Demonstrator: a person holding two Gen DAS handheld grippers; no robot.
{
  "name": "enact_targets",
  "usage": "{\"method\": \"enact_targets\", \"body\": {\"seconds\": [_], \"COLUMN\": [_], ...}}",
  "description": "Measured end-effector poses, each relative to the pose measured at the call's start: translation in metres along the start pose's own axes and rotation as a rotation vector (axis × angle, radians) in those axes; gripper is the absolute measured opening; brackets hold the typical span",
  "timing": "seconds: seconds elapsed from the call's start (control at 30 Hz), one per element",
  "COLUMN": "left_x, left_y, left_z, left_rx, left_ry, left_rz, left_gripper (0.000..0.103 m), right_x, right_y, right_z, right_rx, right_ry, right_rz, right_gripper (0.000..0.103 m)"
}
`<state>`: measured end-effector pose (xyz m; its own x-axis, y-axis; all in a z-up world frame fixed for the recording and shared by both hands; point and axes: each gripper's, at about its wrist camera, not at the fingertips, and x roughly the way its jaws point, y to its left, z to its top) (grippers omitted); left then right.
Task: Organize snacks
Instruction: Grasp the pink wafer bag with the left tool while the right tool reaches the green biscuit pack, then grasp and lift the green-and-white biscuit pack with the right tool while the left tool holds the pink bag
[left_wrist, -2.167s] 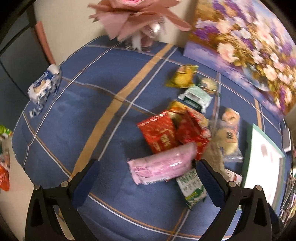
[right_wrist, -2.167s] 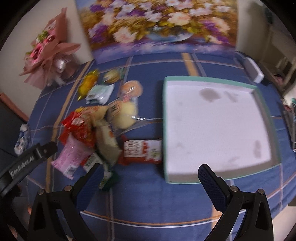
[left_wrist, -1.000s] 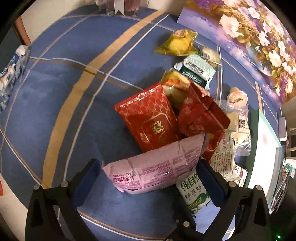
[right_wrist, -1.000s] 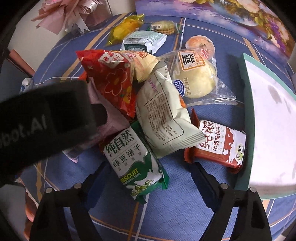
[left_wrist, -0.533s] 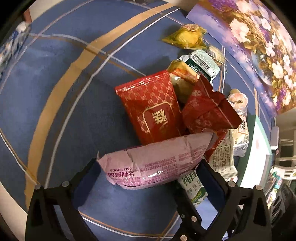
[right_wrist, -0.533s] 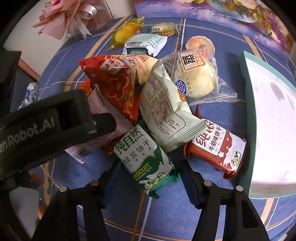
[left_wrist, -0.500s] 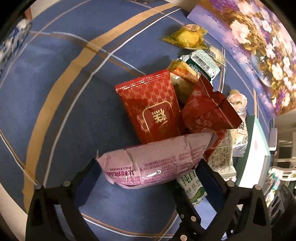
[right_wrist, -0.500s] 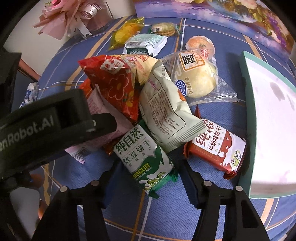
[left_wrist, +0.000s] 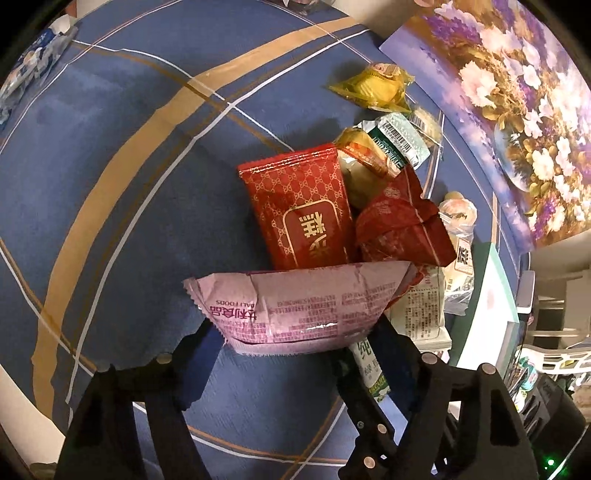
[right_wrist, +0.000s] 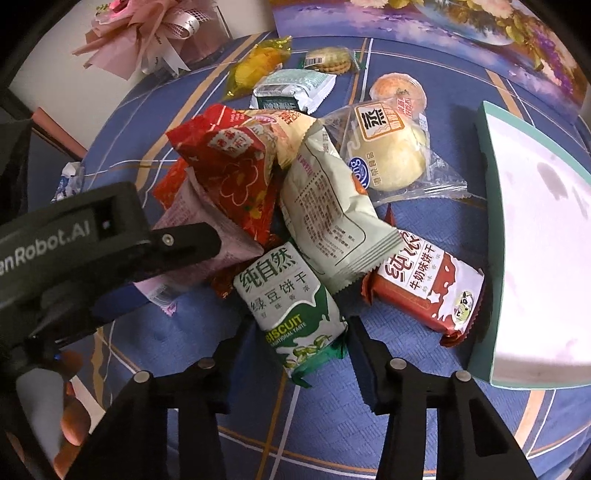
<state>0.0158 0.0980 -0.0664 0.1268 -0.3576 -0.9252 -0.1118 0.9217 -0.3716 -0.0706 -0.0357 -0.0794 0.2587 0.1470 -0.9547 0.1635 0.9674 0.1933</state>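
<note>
The left gripper (left_wrist: 295, 332), jaws just closing, clamps the pink snack packet (left_wrist: 299, 306) at the pile's near-left edge. The right gripper (right_wrist: 291, 339), also just closing, pinches the green biscuit pack (right_wrist: 291, 302) beside it.

Crinkled glossy pink foil packet (left_wrist: 295, 310), clear plastic bun wrapper (right_wrist: 391, 155), woven blue cloth tablecloth (left_wrist: 110, 155)

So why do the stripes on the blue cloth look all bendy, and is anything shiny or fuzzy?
Left wrist view: the fisheye lens bows the tan stripe on the blue cloth and darkens the corners; a bright glint sits on the pink packet. Right wrist view: the green biscuit pack reads sharp, while the left gripper looms large, dark and slightly soft.
</note>
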Motion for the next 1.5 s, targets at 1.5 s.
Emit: {"method": "enact_targets", "body": {"seconds": [1.5], "left_x": [-0.068], "left_y": [0.007], "left_z": [-0.017], "left_rx": [-0.054], "left_ry": [-0.165], "left_rz": [-0.039], "left_gripper": [0.076], "right_x": [-0.086], "right_y": [-0.04], "right_z": [-0.008], "right_rx": [0.101], "right_ry": [-0.146], "right_rz": [0.146], "right_gripper": [0.038]}}
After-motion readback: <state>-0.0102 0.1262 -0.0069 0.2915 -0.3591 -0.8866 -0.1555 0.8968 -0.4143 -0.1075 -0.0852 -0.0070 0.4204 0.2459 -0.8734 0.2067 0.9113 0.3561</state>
